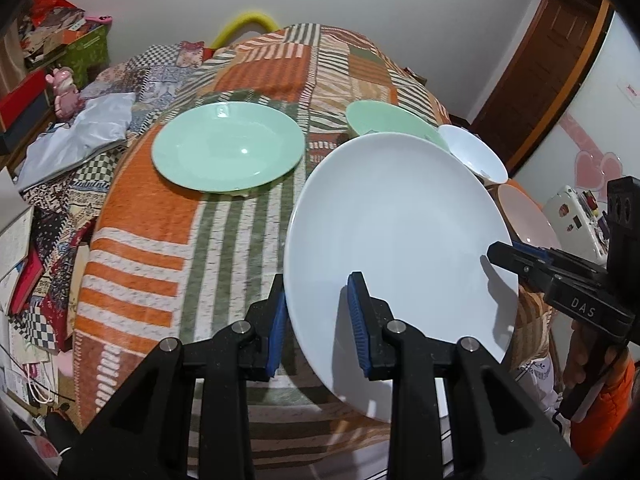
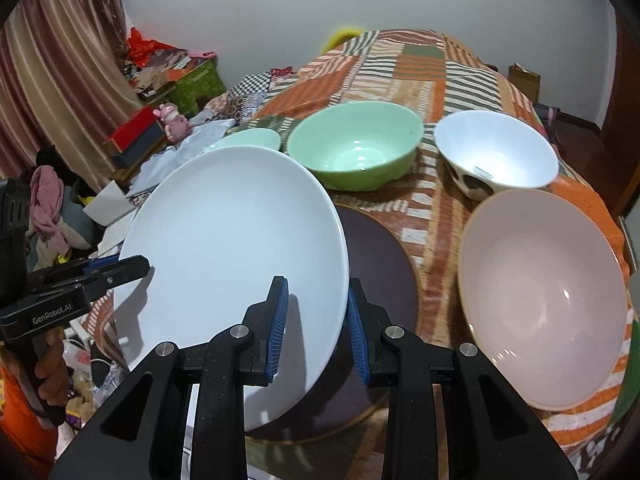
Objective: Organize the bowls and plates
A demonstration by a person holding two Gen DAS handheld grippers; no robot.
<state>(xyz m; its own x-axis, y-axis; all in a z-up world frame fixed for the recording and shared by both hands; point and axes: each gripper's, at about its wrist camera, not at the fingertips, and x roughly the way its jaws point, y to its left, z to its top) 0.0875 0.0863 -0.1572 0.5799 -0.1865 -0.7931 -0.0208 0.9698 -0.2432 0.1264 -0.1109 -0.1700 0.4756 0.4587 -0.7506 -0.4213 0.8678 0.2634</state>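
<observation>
We saw the left wrist view look down along its fingers (image 1: 280,320) from close above the table (image 1: 168,216), facing the far wall. The right wrist view did likewise. Both shared the white plate (image 1: 400,240) and green bowl (image 2: 356,148).

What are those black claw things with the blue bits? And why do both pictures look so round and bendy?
They are grabbing tools, and a person holds one in each hand. Each has a little camera that looks along its two fingers, and its lens bends the picture. One picture comes from the left gripper, the other from the right gripper. Both pinch the rim of one white plate with their blue pads, one on each side, holding it tilted above the table. On the striped cloth sit a green plate, a green bowl, a white bowl and a pink bowl. A dark plate lies under the white one.
</observation>
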